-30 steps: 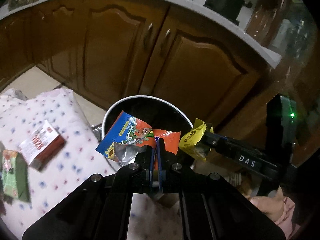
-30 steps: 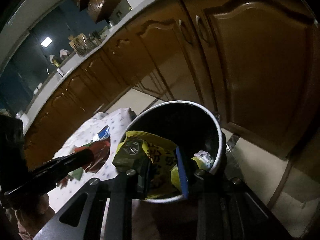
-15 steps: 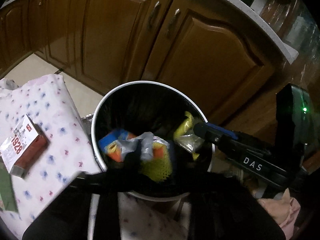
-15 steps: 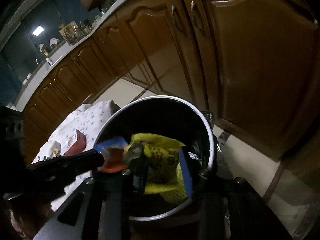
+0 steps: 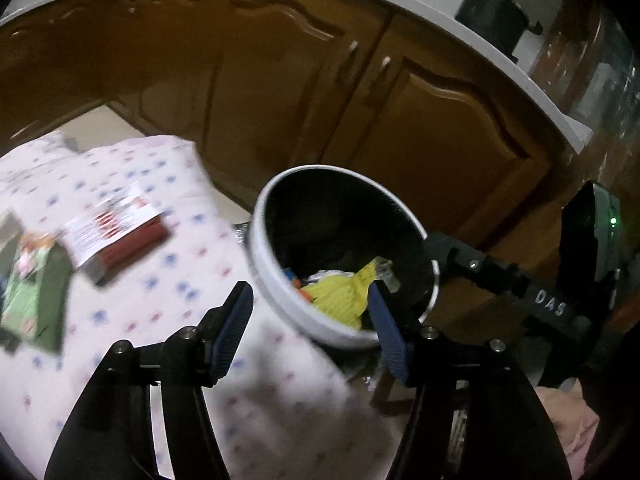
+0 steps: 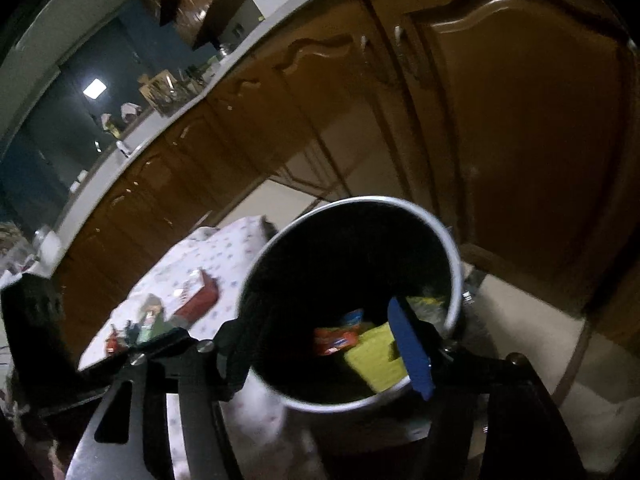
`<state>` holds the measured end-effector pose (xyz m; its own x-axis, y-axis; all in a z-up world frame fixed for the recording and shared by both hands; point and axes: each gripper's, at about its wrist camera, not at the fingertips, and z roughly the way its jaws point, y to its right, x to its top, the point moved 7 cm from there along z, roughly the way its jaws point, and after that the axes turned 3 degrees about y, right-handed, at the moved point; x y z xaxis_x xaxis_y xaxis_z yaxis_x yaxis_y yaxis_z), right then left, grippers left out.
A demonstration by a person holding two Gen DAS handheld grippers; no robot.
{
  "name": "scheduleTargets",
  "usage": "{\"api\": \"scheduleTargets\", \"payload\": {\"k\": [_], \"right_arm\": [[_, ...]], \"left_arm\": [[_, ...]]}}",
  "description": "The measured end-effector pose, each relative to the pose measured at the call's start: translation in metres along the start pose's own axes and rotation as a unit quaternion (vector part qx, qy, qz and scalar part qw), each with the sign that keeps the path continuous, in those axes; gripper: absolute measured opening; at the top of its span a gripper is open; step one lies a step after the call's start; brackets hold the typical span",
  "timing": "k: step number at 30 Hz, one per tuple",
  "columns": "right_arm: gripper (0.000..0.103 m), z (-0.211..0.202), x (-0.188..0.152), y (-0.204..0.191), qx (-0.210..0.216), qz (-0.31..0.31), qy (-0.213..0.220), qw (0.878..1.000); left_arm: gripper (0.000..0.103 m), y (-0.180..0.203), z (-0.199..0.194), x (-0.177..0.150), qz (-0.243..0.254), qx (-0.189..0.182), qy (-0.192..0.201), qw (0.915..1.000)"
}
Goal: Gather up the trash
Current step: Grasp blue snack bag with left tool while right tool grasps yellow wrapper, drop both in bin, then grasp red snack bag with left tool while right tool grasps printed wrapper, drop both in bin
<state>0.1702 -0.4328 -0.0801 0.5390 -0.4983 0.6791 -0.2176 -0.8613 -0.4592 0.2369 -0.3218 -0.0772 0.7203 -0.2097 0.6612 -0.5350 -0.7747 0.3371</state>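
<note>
Left gripper: black angular frame, two fingers faced with ribbed blue pads, silver round-head screws at the joints. Right gripper: same black frame, blue pad on one finger, silver screws; seen from the left wrist view, white lettering "DAS" along its arm, black housing behind with a small green light.

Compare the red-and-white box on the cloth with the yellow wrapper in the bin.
The red-and-white box is a stiff, flat carton with squared edges; the yellow wrapper is soft and crumpled. The box lies on the dotted cloth, not yet collected; the wrapper already sits inside the bin, beside an orange-and-blue wrapper. The box shows printed lettering; the wrapper's print is unreadable. Neither is held by a tool.
</note>
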Motion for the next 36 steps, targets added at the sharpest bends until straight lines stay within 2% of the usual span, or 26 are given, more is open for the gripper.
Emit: {"api": "scheduleTargets", "payload": {"k": [11, 19, 25, 29, 36], "right_arm": [[0.067, 0.013, -0.023, -0.084, 0.065, -0.041, -0.021, 0.997], [0.067, 0.037, -0.044, -0.14, 0.1, -0.067, -0.049, 0.992], [0.067, 0.051, -0.063, -0.195, 0.142, -0.094, -0.069, 0.983], [0.067, 0.066, -0.075, -0.234, 0.172, -0.108, -0.08, 0.976], [0.065, 0.101, -0.088, -0.284, 0.195, -0.131, -0.112, 0.965]], "left_arm": [[0.061, -0.084, -0.069, -0.029, -0.053, 0.078, 0.044, 0.9945], [0.061, -0.149, -0.115, -0.044, -0.093, 0.134, 0.07, 0.9842], [0.062, -0.196, -0.149, -0.049, -0.113, 0.18, 0.087, 0.9733], [0.062, -0.226, -0.158, -0.048, -0.119, 0.203, 0.088, 0.9679], [0.062, -0.259, -0.15, -0.041, -0.118, 0.225, 0.072, 0.9646]]}}
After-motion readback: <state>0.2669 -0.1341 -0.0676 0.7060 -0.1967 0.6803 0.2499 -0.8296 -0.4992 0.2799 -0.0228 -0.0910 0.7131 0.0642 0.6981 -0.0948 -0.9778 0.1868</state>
